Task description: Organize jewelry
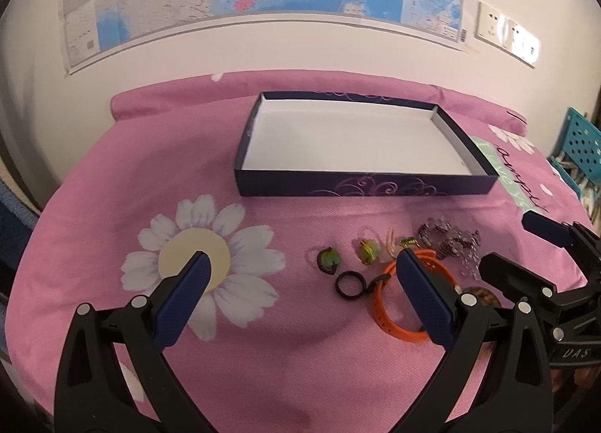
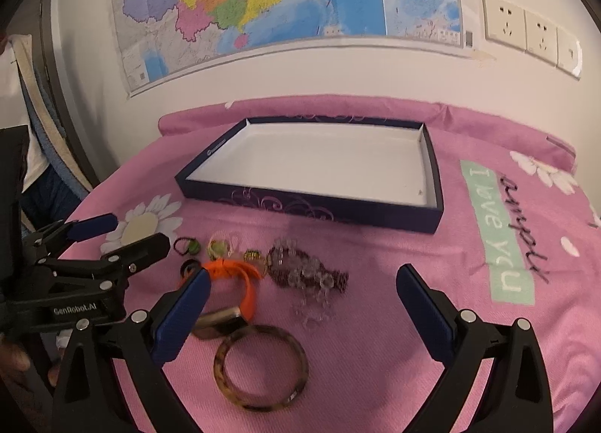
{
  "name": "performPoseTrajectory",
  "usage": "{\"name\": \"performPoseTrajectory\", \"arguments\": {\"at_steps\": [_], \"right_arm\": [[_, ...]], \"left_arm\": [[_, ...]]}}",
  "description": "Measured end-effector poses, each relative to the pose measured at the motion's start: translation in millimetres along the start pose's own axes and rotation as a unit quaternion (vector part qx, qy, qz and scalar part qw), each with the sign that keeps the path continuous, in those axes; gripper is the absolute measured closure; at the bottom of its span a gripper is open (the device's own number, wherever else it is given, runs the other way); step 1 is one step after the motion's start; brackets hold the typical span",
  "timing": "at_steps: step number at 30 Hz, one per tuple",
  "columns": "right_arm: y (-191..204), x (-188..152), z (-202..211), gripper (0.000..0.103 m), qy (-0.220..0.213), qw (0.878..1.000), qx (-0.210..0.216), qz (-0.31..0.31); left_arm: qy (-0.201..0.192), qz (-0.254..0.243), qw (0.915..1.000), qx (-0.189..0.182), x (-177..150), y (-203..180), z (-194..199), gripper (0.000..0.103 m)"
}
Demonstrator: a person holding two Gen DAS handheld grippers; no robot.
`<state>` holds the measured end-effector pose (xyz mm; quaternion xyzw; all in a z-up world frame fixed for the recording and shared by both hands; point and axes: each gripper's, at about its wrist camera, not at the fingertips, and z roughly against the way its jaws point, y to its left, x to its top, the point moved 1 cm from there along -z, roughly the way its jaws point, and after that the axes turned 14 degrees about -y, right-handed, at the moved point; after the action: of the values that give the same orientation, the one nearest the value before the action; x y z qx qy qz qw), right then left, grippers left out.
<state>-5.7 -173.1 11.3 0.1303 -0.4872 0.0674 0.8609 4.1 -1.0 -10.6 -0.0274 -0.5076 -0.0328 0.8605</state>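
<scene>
Now both grippers gaped wide, empty; bangle [image 2: 261, 367] lay low center between my right gripper [image 2: 300, 279] fingers, nearer than left gripper [image 1: 300, 264].

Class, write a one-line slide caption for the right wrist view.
Open right tool over bangle, orange strap and beads on pink cloth; empty box behind.

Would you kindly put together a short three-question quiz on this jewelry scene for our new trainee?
1. True or false: the box already holds jewelry.
2. Which lies nearest the right hand-held gripper: A) the tortoiseshell bangle, B) the black ring, C) the wall sockets?
3. Fill in: the left hand-held gripper is ____, holding nothing.

Key: 1 false; 2 A; 3 open.
</scene>
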Motion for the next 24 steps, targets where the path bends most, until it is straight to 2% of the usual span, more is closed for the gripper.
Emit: {"name": "performPoseTrajectory", "arguments": {"at_steps": [3, 8, 13, 16, 20, 22, 24], "right_arm": [[-4, -7, 2, 0.013, 0.015, 1.0, 0.002, 0.001], [-8, -20, 6, 0.031, 0.044, 0.999, 0.028, -0.005], [-7, -30, 7, 0.053, 0.069, 0.996, 0.056, -0.001], [-7, -34, 4, 0.062, 0.081, 0.994, 0.066, 0.0], [-4, -37, 3, 0.07, 0.086, 0.994, 0.073, 0.012], [-2, -37, 1, 0.08, 0.089, 0.993, 0.073, 0.02], [-1, -37, 1, 0.085, 0.089, 0.993, 0.07, 0.031]], "left_arm": [[0.005, -0.011, 0.9997, -0.02, -5, -3, 0, 0.006], [0.02, -0.027, 0.9978, -0.057, -14, -13, 0, 0.008], [0.036, -0.031, 0.995, -0.087, -19, -20, -4, 0.022], [0.046, -0.03, 0.993, -0.104, -21, -23, -7, 0.03], [0.066, -0.023, 0.9898, -0.124, -23, -25, -12, 0.043], [0.076, -0.02, 0.988, -0.133, -24, -25, -15, 0.056], [0.086, -0.018, 0.9863, -0.14, -26, -26, -18, 0.06]]}}
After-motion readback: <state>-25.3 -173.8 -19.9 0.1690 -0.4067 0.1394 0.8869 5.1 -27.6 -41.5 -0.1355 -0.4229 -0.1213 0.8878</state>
